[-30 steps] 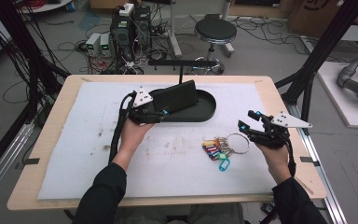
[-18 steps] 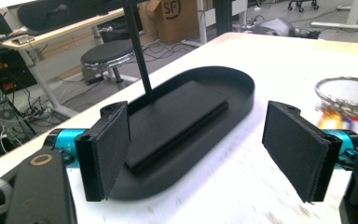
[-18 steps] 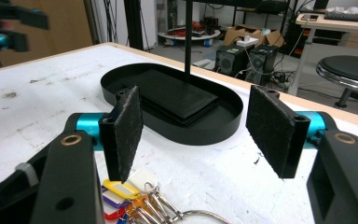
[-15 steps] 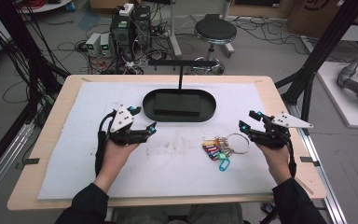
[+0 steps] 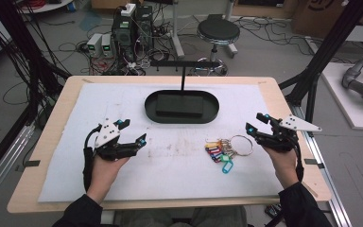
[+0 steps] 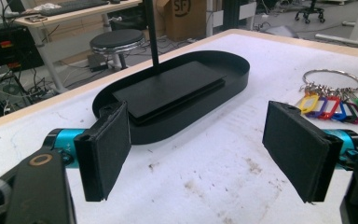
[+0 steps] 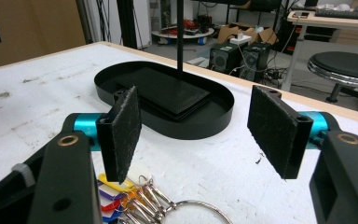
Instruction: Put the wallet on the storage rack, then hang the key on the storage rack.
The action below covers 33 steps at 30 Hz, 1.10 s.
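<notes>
- While you are holding both tools over the white mat [image 5: 75,189], your left gripper [image 5: 133,133] is sitting near the left side with its jaws wide apart and nothing between them.
- Your right gripper [image 5: 257,123] is sitting near the right side of the mat, and its jaws are standing wide apart too, gripping nothing.
- A bunch of keys [image 5: 223,150] with bright coloured tags is lying flat on the mat, just beside your right gripper and well apart from your left one.
- From the right gripper view, the bunch of keys [image 7: 144,196] is lying low, just under the left pad [image 7: 121,135], not between the pads.
- A black oval tray [image 5: 151,111] is sitting at the back middle of the mat, with a thin black post [image 5: 183,78] standing up from it.
</notes>
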Each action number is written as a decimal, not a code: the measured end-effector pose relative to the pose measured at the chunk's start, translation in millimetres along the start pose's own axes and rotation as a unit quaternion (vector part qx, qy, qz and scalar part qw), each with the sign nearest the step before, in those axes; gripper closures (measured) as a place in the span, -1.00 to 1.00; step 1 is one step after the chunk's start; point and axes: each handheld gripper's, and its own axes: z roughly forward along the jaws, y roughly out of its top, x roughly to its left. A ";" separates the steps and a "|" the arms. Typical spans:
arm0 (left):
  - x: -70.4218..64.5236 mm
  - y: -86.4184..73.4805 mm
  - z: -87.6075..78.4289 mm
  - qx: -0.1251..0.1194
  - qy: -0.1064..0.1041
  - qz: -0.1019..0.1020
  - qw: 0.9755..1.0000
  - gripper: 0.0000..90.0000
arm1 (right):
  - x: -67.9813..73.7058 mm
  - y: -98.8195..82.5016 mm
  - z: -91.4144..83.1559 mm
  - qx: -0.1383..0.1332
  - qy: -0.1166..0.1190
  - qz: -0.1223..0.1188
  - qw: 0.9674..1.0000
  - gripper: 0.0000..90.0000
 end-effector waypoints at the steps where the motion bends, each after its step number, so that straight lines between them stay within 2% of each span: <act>1: 0.0 0.0 0.0 0.000 0.000 0.000 1.000 -0.48 | 0.2 -0.1 -0.1 0.000 0.000 0.000 1.000 -0.22; 6: -0.5 -6.3 -1.9 -0.001 0.001 -0.006 1.000 -0.48 | 1.6 -0.2 -0.7 0.003 0.000 0.001 1.000 -0.22; 13: 3.8 -8.3 -5.3 -0.006 0.008 -0.004 1.000 -0.48 | -2.4 -3.1 -5.7 0.005 -0.005 0.002 1.000 -0.22; 16: 7.1 -9.8 -5.6 -0.007 0.012 0.004 1.000 -0.48 | -8.0 -8.3 -8.3 0.013 -0.010 0.008 1.000 -0.22; 21: 8.4 -11.0 -5.2 -0.008 0.015 0.001 1.000 -0.48 | -13.9 -16.7 -7.5 0.035 -0.021 0.017 0.999 -0.14; 22: 7.9 -11.2 -4.4 -0.009 0.015 0.002 1.000 -0.48 | -17.6 -22.6 -6.0 0.054 -0.028 0.022 0.998 -0.10; 24: 6.6 -11.5 -3.0 -0.007 0.014 0.004 1.000 -0.48 | -20.7 -27.7 -4.5 0.074 -0.041 0.022 0.996 -0.01; 25: 6.6 -11.5 -3.0 -0.007 0.014 0.004 1.000 -0.48 | -20.7 -27.7 -4.5 0.074 -0.041 0.022 0.996 -0.01; 26: 5.1 -12.3 -1.0 -0.004 0.012 0.006 1.000 -0.48 | -23.5 -31.6 -2.0 0.100 -0.053 0.027 0.993 0.06; 27: 5.1 -12.3 -1.0 -0.004 0.012 0.006 1.000 -0.48 | -24.7 -33.8 -0.8 0.113 -0.057 0.034 0.991 0.11; 28: 3.9 -13.0 0.7 0.000 0.011 0.008 1.000 -0.48 | -26.3 -36.1 1.1 0.123 -0.061 0.039 0.990 0.17; 29: 3.9 -13.0 0.7 0.000 0.011 0.008 1.000 -0.48 | -26.3 -36.1 1.1 0.123 -0.061 0.039 0.990 0.17; 30: 3.4 -13.7 1.5 0.003 0.009 0.010 1.000 -0.48 | -28.0 -42.5 4.4 0.138 -0.070 0.045 0.987 0.32; 32: 2.5 -14.1 2.0 0.002 0.007 0.008 1.000 -0.48 | -30.4 -48.4 9.7 0.163 -0.072 0.047 0.983 0.39; 33: 2.5 -14.1 2.0 0.002 0.007 0.008 1.000 -0.48 | -30.4 -48.4 9.7 0.163 -0.072 0.047 0.983 0.39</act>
